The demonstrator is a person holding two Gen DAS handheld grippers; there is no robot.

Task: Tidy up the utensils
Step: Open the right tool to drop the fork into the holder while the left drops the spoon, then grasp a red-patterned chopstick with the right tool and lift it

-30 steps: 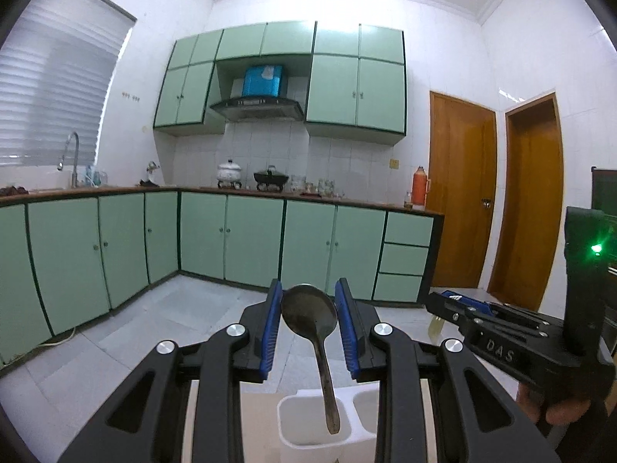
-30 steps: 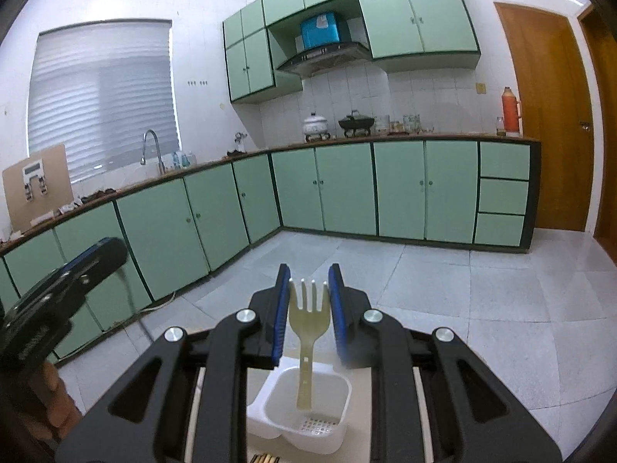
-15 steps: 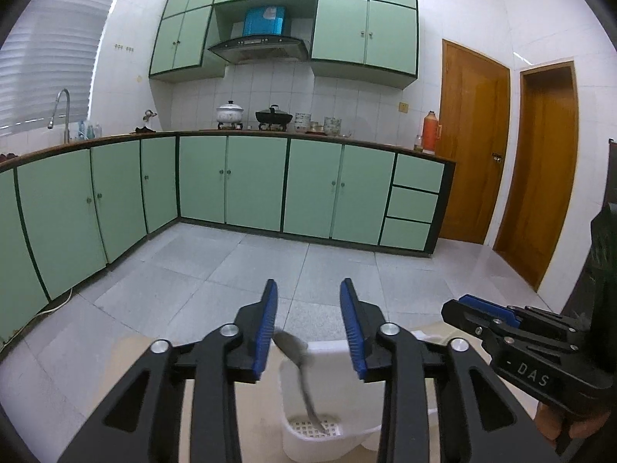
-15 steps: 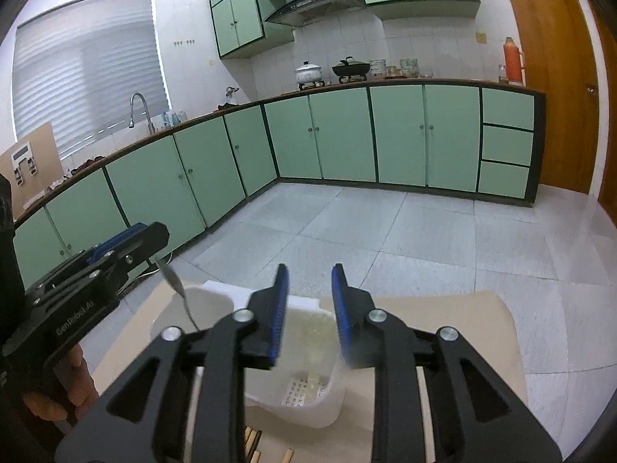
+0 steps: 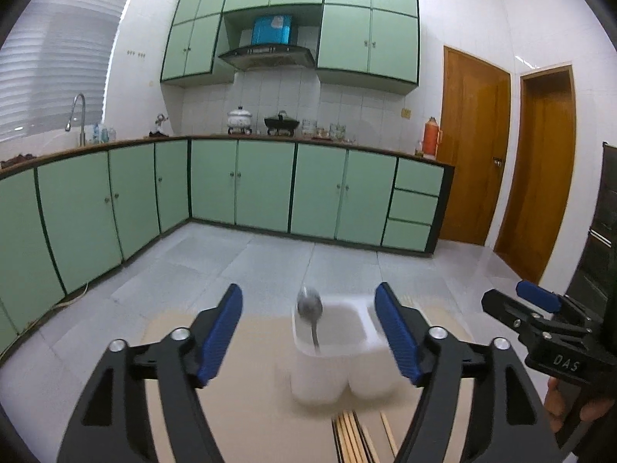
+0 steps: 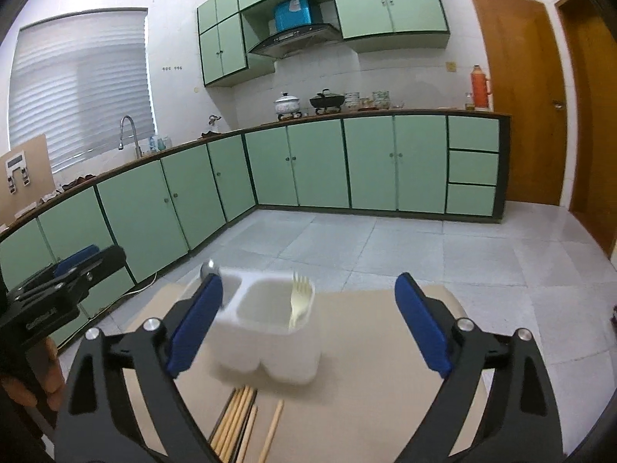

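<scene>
A white two-compartment utensil holder stands on the tan table. A metal spoon stands in its left compartment; its bowl also shows in the right wrist view. A pale plastic fork stands in the right compartment. My left gripper is open and empty, just in front of the holder. My right gripper is open and empty, also in front of the holder. Several wooden chopsticks lie on the table in front of the holder.
The tan table top ends just beyond the holder. Past it are grey floor tiles, green cabinets and wooden doors. The right gripper shows at the right of the left wrist view, the left gripper at the left of the right wrist view.
Both grippers have let go: the spoon and the fork dropped into the holder. Both sets of jaws opened wide and drew back from the holder.
</scene>
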